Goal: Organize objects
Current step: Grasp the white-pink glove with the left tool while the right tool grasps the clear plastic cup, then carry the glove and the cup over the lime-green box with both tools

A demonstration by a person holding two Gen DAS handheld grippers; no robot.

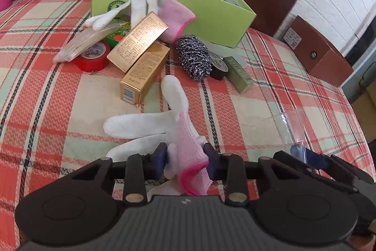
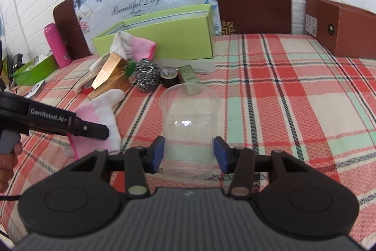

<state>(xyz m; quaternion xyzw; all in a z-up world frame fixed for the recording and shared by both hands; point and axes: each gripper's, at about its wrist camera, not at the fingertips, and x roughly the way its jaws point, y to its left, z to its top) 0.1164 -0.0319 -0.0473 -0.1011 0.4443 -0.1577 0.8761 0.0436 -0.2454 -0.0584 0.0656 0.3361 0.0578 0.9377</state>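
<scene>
My left gripper (image 1: 185, 158) has its fingers pinching the pink-cuffed glove (image 1: 150, 124) near the bed's front edge; my right gripper (image 2: 189, 153) has its fingers clasping the clear plastic cup (image 2: 190, 124) mid-bed.

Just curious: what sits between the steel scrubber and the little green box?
A black tape roll sits between the steel scrubber and little green box, touching both; clearest in the left wrist view.

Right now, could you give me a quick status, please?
Left gripper on pink-cuffed glove. Right gripper on clear cup. Green box fronted by clutter.
</scene>
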